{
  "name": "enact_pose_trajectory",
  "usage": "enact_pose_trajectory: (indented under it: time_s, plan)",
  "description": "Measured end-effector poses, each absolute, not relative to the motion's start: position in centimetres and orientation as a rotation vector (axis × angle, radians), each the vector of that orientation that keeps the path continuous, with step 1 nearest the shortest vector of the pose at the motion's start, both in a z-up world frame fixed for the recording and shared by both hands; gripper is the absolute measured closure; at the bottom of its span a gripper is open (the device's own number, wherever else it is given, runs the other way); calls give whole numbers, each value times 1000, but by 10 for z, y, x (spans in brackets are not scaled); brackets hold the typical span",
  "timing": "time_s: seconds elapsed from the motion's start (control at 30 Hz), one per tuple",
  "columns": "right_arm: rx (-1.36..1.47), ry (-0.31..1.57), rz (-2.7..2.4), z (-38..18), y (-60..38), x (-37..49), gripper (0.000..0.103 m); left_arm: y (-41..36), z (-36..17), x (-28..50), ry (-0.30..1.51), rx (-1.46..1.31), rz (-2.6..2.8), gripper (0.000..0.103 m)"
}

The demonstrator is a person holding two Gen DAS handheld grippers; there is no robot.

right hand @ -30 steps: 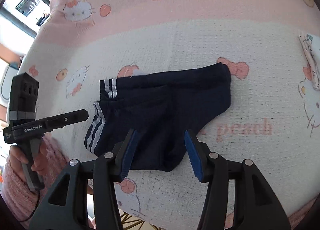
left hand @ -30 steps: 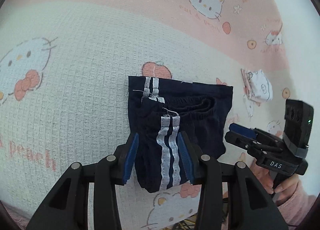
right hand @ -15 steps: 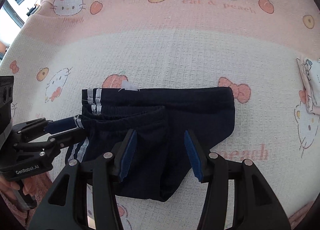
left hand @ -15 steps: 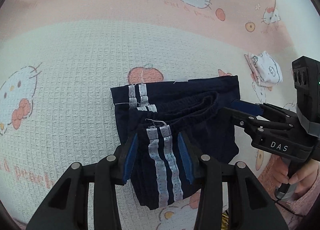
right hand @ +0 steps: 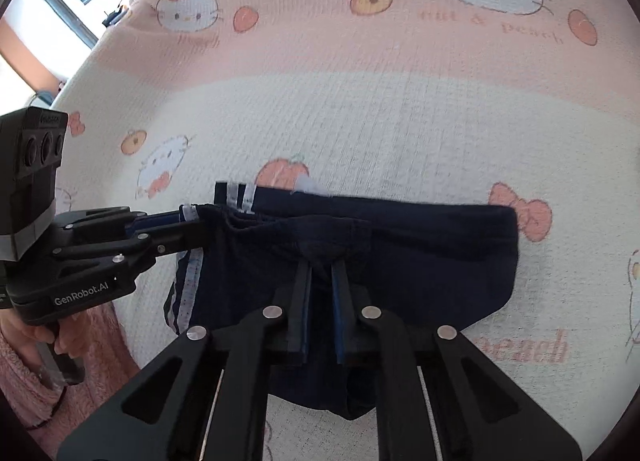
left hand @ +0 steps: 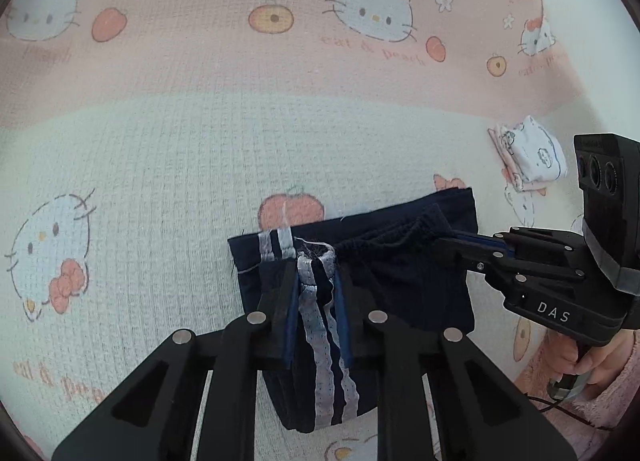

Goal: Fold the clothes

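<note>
Both tongs, earlier spread, now each pinching one pair of navy shorts (left hand: 404,281): left tongs (left hand: 316,293), right tongs (right hand: 320,281).

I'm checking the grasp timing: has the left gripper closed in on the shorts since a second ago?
Yes. The left gripper has moved forward to the waistband and shut on the striped edge of the navy shorts.

Each view is taken from close above the bed cover (left hand: 200,165), angled down along the gripper fingers. The navy shorts (left hand: 400,281) are shared by both views, seen from opposite ends. The right gripper (left hand: 452,245) is caught at right in the left view, the left gripper (right hand: 188,221) at left in the right view.
</note>
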State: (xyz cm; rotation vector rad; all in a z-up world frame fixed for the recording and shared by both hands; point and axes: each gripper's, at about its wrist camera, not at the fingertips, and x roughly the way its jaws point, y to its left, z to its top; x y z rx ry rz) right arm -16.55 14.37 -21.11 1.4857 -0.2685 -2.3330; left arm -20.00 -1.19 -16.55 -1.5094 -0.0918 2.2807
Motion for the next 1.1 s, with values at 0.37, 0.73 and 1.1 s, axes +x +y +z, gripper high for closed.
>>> enact_pose_trajectory:
  time_s: [0.37,0.73,1.1]
  plan:
    - [1473,-381,-2477,-213,152,-193,80,-23,-165,-226,-145,-1540,2373,65]
    - [1499,-38,-2484,-211,118,-178,70,-4,-180,-221,-14,-1471,2287,66]
    - [1624,-329,-2538,-219,176,-183,70,-23,-167,-211,-8,-1469,2354,75]
